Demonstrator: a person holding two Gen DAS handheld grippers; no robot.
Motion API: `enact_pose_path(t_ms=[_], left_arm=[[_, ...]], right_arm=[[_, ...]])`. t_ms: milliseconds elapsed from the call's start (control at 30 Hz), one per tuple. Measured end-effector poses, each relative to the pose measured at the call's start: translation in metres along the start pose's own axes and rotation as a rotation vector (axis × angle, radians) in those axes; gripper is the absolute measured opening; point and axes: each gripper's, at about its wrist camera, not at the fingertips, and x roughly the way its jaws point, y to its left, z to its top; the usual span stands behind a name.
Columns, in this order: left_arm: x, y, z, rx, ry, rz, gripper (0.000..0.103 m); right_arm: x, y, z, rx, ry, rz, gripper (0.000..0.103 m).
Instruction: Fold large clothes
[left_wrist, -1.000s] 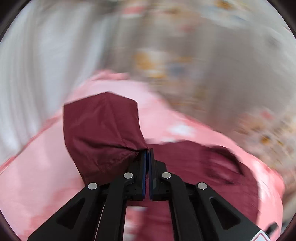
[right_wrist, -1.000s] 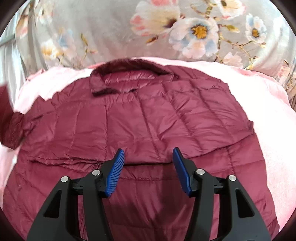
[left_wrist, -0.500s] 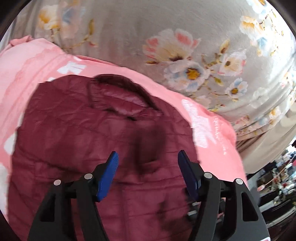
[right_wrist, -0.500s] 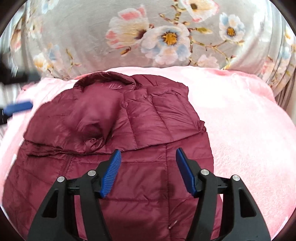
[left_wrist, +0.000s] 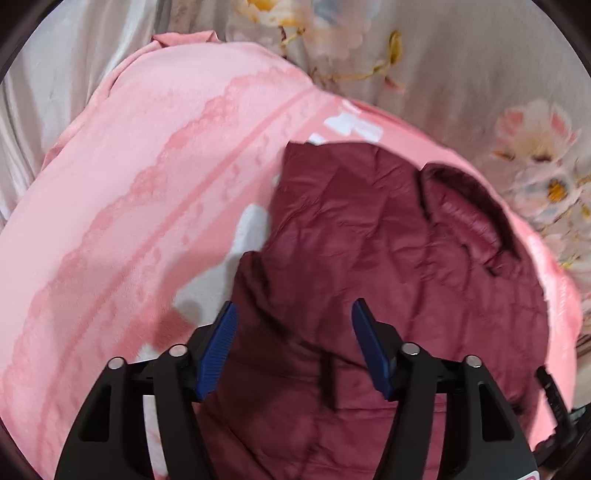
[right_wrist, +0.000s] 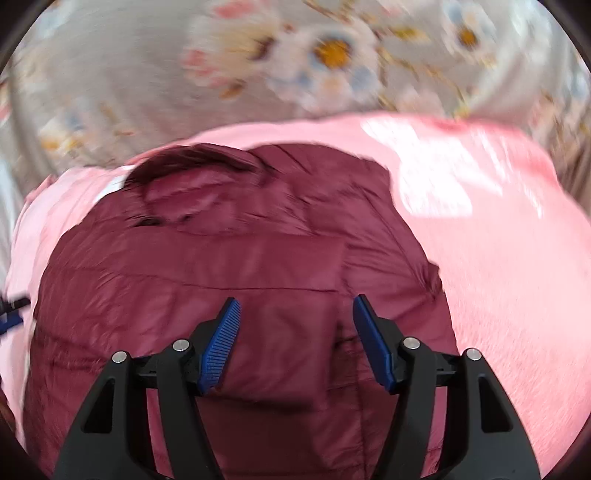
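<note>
On the pink blanket (left_wrist: 140, 192) lies the dark red quilted jacket (left_wrist: 388, 258), spread flat with its collar (left_wrist: 465, 206) toward the far edge, near the grey flowered cloth (left_wrist: 480, 66) behind. From the left wrist view, the left gripper (left_wrist: 293, 347) hangs over the jacket's near left part, close to where its edge meets the blanket. Its blue pads (left_wrist: 218, 350) stand well apart and the jaws are closing at this moment, with nothing pinched between them; only the jacket's surface shows below the gap. A folded-over part of the jacket lies across its body there. At the far right edge a dark bit of gear shows, too small to tell what it is.

From the right wrist view, blurred by motion, the right gripper (right_wrist: 295, 343) hovers above the middle of the jacket (right_wrist: 258, 258), blue pads (right_wrist: 221, 343) wide apart and holding nothing. The collar (right_wrist: 192, 173) sits up and left of it. The pink blanket (right_wrist: 509, 266) stretches bare to the right, the flowered cloth (right_wrist: 147, 74) beyond.
</note>
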Motion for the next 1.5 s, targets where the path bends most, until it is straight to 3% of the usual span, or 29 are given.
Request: enact_pose_path(t_ms=[67,100,133,200,333,433,567,667,867,1033,1200,1300,1400,1500], left_arm=[[0.011,0.000,-0.002,0.021,0.016,0.022,0.056],[0.016,0.001,-0.002,0.025,0.023,0.030,0.052],[0.022,0.002,-0.003,0.025,0.032,0.041,0.045],[0.030,0.002,-0.004,0.028,0.041,0.060,0.035],[0.034,-0.001,-0.006,0.064,0.030,0.105,0.024],[0.038,-0.002,-0.007,0.084,0.032,0.125,0.023],[0.040,-0.009,-0.014,0.128,0.005,0.174,0.023],[0.040,-0.014,-0.019,0.166,-0.018,0.197,0.023],[0.040,-0.020,-0.023,0.203,-0.040,0.221,0.023],[0.012,0.003,-0.011,0.136,-0.017,0.142,0.024],[-0.027,-0.019,0.018,0.156,-0.102,0.130,0.024],[-0.026,-0.057,0.028,0.199,-0.110,0.095,0.024],[0.000,-0.093,0.019,0.241,-0.045,0.065,0.024],[0.030,-0.111,0.001,0.278,-0.002,0.086,0.024]], right_arm=[[0.014,-0.003,-0.002,0.014,0.058,0.055,0.057],[0.018,0.000,-0.003,0.001,0.070,0.058,0.043],[0.019,0.003,-0.003,-0.019,0.072,0.049,0.021],[0.013,0.009,0.003,-0.037,0.056,0.073,0.004],[-0.039,0.023,0.037,-0.092,-0.116,0.096,0.002],[-0.058,0.033,0.053,-0.157,-0.192,0.063,0.002],[-0.003,0.024,0.034,-0.182,-0.063,-0.058,0.002],[0.024,0.012,0.014,-0.166,0.015,-0.066,0.002],[0.034,0.017,0.000,-0.209,0.024,-0.098,0.004],[-0.006,-0.003,0.014,-0.132,-0.028,-0.066,0.011],[-0.038,0.023,0.037,-0.124,-0.076,0.059,0.014],[-0.023,0.060,0.040,-0.177,-0.049,0.115,0.016],[0.004,0.085,0.032,-0.211,-0.002,0.117,0.016],[0.028,0.091,0.015,-0.210,0.046,0.113,0.016]])
